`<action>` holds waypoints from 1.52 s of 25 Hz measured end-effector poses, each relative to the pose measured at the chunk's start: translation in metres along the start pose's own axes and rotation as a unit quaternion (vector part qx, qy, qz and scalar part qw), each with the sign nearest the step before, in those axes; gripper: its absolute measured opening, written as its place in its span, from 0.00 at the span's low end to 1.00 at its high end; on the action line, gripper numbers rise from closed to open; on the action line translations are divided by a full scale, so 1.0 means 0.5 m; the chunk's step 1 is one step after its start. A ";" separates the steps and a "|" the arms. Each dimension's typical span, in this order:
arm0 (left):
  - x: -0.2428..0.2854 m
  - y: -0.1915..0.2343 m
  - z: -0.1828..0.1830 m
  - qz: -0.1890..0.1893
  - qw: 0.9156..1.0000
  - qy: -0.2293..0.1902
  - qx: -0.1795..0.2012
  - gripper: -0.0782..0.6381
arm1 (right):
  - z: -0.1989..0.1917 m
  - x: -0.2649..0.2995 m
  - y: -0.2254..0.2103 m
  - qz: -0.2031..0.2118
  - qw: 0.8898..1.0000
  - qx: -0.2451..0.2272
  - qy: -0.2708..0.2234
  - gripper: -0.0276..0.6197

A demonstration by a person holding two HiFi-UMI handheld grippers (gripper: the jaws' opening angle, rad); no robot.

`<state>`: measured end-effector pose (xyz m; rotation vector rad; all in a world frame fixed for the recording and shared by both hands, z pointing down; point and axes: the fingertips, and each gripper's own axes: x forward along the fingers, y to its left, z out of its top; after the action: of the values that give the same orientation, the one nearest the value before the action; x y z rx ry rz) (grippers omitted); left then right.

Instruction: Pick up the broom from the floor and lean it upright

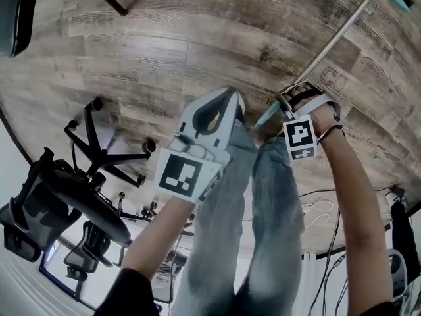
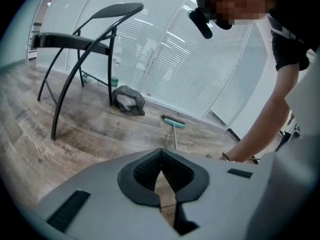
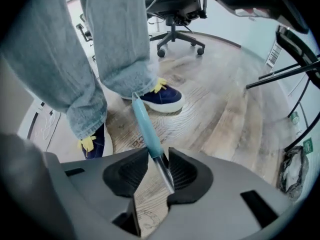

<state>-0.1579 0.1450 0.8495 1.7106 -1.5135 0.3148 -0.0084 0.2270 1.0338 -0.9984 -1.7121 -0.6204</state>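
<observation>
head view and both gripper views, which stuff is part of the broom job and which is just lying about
Part of the job:
broom, handle between the jaws of the right gripper
left gripper, shut and empty

Just lying about:
office chair
black frame chair
dark bag on the floor
cables

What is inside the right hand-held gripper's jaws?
In the right hand-held gripper sits the broom handle, against one jaw, a gap at the other. Wooden floor shows beneath. The gripper's body hides the handle's rest.
</observation>
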 end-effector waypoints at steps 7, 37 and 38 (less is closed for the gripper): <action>-0.134 -0.038 0.222 0.028 0.999 -0.046 0.000 0.14 | 0.126 -0.270 -0.112 -0.041 0.996 0.022 -0.078 0.23; -0.209 -0.242 0.774 -0.078 0.984 -0.148 0.069 0.14 | 0.038 -1.050 -0.477 -0.411 0.850 0.300 -0.139 0.22; -0.215 -0.246 0.782 -0.076 0.982 -0.151 0.081 0.14 | 0.033 -1.065 -0.476 -0.420 0.843 0.306 -0.137 0.22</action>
<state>-0.1965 -0.0581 0.4795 2.0642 -1.5938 0.1019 -0.1434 -0.0591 0.5433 0.1804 -2.3863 -0.4045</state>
